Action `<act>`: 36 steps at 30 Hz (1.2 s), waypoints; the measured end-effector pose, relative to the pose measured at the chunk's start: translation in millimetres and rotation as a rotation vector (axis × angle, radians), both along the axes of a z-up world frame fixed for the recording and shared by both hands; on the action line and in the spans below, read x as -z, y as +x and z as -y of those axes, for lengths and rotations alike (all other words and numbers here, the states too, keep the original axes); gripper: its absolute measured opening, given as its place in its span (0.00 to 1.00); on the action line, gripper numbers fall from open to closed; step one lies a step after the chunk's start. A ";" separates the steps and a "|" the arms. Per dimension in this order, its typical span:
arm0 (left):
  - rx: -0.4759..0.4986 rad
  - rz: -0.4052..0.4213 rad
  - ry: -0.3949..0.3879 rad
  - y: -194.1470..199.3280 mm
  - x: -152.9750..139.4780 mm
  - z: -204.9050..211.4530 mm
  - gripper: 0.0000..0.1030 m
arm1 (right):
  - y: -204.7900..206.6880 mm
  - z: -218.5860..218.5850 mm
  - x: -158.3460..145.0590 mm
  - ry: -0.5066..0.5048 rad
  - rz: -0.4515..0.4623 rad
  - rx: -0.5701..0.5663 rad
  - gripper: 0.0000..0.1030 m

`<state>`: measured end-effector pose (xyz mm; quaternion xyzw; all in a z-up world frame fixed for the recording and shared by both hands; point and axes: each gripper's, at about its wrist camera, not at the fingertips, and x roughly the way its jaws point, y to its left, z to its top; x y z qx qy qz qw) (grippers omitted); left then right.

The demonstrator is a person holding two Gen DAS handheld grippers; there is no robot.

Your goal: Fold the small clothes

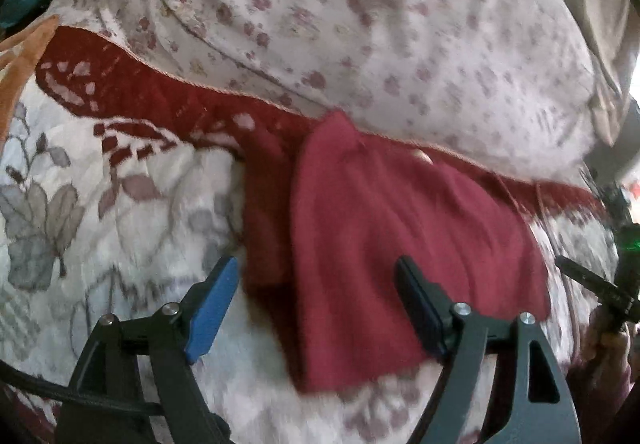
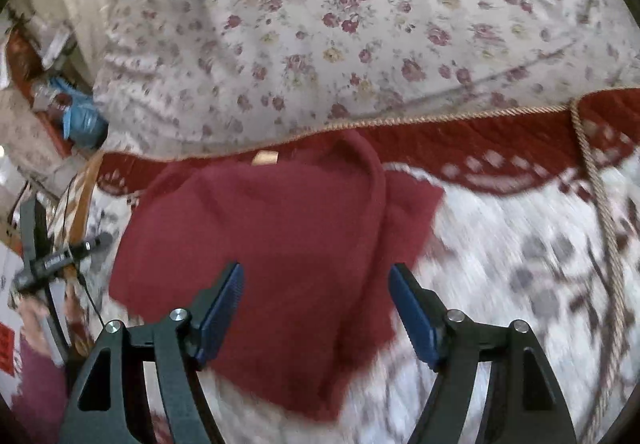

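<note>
A small dark red garment (image 1: 392, 244) lies partly folded on a white floral blanket (image 1: 120, 204). It also shows in the right wrist view (image 2: 272, 236), with a folded edge running down its right side and a tan label near its top. My left gripper (image 1: 316, 304) is open and empty, hovering over the garment's near left part. My right gripper (image 2: 316, 308) is open and empty over the garment's near edge. The right gripper also shows at the right edge of the left wrist view (image 1: 592, 280).
The blanket has a dark red border with tan cord trim (image 2: 460, 120). Behind it lies a rose-print sheet (image 2: 360, 24). A tan rope (image 2: 600, 204) runs down the right. Clutter and blue items (image 2: 76, 112) sit at the left, off the bed.
</note>
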<state>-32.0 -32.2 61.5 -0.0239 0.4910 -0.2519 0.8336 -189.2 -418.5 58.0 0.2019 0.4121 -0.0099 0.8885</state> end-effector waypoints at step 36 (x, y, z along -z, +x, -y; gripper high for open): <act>-0.099 -0.016 -0.023 -17.4 3.2 -26.2 0.50 | -38.3 -17.2 -23.0 -0.122 0.008 0.040 0.49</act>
